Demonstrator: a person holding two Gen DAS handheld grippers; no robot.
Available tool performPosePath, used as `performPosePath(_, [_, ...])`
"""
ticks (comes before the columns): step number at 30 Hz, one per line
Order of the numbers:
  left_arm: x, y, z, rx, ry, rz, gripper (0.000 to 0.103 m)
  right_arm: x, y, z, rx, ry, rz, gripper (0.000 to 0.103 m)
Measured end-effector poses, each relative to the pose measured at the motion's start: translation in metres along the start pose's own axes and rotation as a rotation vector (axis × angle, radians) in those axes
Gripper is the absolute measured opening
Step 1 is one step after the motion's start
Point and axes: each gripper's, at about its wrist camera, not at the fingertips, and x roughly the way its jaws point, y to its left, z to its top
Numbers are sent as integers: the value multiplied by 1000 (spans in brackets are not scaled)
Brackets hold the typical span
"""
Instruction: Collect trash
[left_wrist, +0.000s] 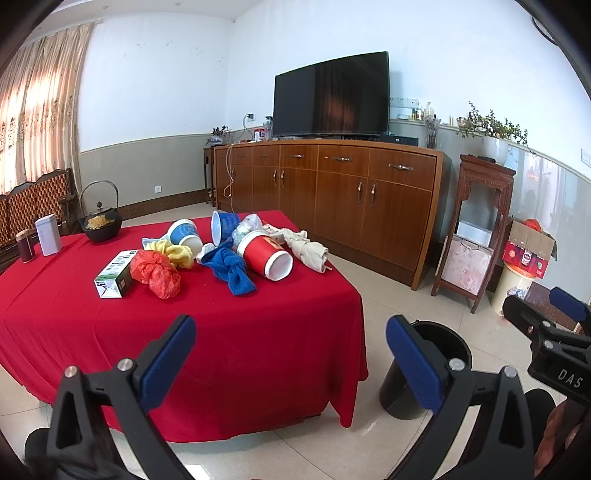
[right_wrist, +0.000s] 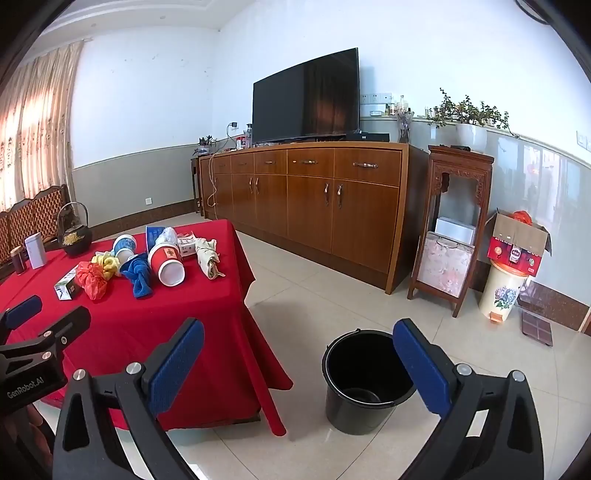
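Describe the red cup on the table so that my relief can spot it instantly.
Find the red-clothed table, then its heap of litter. The red cup lies on its side at the heap's right, white mouth facing the camera, beside the knotted blue cloth. The other cups are blue.

A black bucket (right_wrist: 364, 384) stands upright and empty on the floor at the lower middle of the right wrist frame. The trash lies clustered on the red-draped surface (left_wrist: 221, 314): a red paper cup (left_wrist: 264, 254) on its side, white mouth toward the camera; two blue cups (left_wrist: 184, 232) tipped over behind; a crumpled red plastic bag (left_wrist: 157, 271); a knotted blue cloth (left_wrist: 229, 267); a yellow cloth (left_wrist: 175, 253); a beige rag (left_wrist: 308, 249); a green-and-white carton (left_wrist: 114, 275) at left
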Motion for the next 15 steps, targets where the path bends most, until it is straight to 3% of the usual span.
performPosePath(15, [-4,-3,2,-3,-4,-1,103,1,1,-1,-2,4,-2,103])
